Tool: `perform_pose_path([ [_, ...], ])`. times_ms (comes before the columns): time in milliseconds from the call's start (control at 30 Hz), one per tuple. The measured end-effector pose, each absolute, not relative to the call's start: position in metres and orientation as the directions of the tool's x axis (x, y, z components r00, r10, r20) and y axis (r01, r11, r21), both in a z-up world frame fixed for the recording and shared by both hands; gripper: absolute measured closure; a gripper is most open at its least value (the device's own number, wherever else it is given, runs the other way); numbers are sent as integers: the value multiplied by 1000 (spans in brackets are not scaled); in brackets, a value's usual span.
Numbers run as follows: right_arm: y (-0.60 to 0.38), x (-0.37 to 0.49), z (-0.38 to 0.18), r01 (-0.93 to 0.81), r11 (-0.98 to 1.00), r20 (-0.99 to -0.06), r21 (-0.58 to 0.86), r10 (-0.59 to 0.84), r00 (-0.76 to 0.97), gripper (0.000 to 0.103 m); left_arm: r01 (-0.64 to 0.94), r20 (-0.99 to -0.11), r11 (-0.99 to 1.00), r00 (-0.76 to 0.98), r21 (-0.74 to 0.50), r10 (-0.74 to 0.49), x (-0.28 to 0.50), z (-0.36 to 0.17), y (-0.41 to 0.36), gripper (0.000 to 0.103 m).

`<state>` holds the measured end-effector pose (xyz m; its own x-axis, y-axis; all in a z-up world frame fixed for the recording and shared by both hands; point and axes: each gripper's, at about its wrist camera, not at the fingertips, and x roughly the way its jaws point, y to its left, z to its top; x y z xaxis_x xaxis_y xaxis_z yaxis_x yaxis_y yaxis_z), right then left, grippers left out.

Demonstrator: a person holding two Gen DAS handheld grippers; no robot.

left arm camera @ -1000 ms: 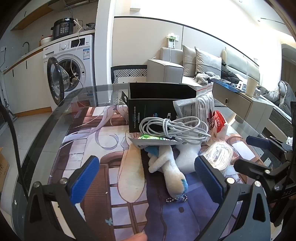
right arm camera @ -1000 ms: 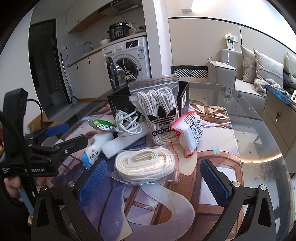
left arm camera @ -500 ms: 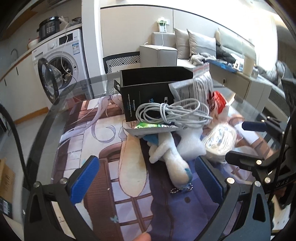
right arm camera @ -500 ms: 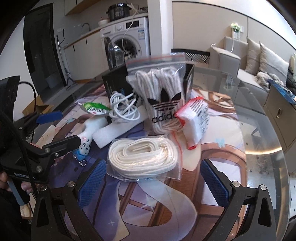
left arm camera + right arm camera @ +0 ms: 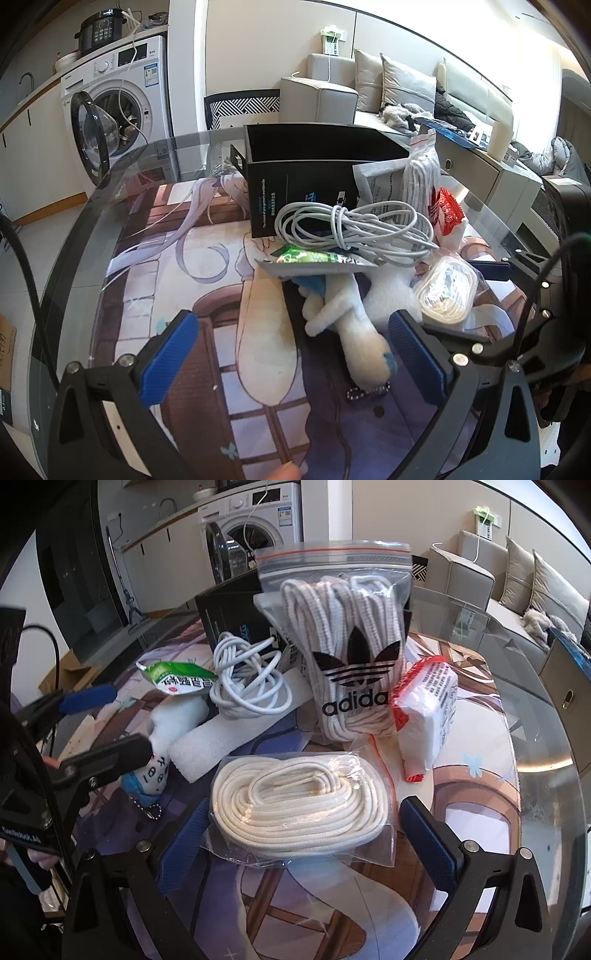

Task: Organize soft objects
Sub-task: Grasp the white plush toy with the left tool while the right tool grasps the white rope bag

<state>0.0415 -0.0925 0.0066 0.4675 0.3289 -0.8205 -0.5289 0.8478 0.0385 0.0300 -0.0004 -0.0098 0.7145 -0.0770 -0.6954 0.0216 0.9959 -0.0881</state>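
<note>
My left gripper (image 5: pixel 295 354) is open, low over the table, with a white plush toy (image 5: pixel 354 325) lying between its fingers toward the right one. My right gripper (image 5: pixel 310 834) is open around a clear bag of cream rope (image 5: pixel 299 808). Behind it stand an Adidas bag of laces (image 5: pixel 347 646), a red-and-white packet (image 5: pixel 428 709), a coiled white cable (image 5: pixel 247 679), a green sachet (image 5: pixel 177 675) and a white foam block (image 5: pixel 229 734). The plush also shows in the right wrist view (image 5: pixel 166 738), beside the left gripper's fingers (image 5: pixel 88 698).
An open black box (image 5: pixel 314 177) stands behind the pile on the round glass table (image 5: pixel 122 177) with a printed mat (image 5: pixel 177 280). A washing machine (image 5: pixel 114 96) and a sofa (image 5: pixel 399 88) are beyond the table.
Both grippers have moved forward and down toward the pile. The plush now lies between the left fingers and the rope bag between the right fingers. Both stayed open.
</note>
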Motion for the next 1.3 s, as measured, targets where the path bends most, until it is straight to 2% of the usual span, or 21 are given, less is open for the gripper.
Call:
perform_pose_path([
  [67, -91, 40, 7, -534, 845, -816, 25, 326, 477, 11, 25, -700, 995, 709, -92, -83, 33, -11, 0, 0],
  [233, -97, 34, 8, -540, 841, -804, 33, 343, 486, 20, -11, -731, 993, 678, -119, -80, 45, -16, 7, 0],
  [433, -105, 27, 9, -544, 837, -789, 57, 372, 489, 25, -21, -752, 985, 649, -170, -116, 52, -23, 13, 2],
  [600, -108, 26, 10, -553, 830, -782, 79, 395, 481, 25, 5, -746, 971, 640, -237, -186, 54, -24, 11, 22],
  [667, -108, 26, 10, -554, 829, -781, 83, 399, 480, 25, 19, -737, 969, 647, -245, -199, 53, -24, 9, 35],
  [900, -111, 28, 10, -557, 825, -776, 97, 413, 476, 25, 75, -708, 965, 665, -252, -237, 47, -22, -1, 58],
  [967, -111, 27, 10, -557, 824, -775, 99, 415, 476, 25, 90, -705, 961, 662, -263, -255, 45, -20, -2, 69],
  [1067, -112, 26, 10, -560, 821, -772, 106, 423, 474, 26, 102, -701, 964, 667, -246, -250, 41, -17, -7, 77],
  [1300, -114, 23, 14, -572, 810, -749, 130, 459, 479, 37, 111, -693, 961, 672, -254, -260, 30, -11, -5, 80],
])
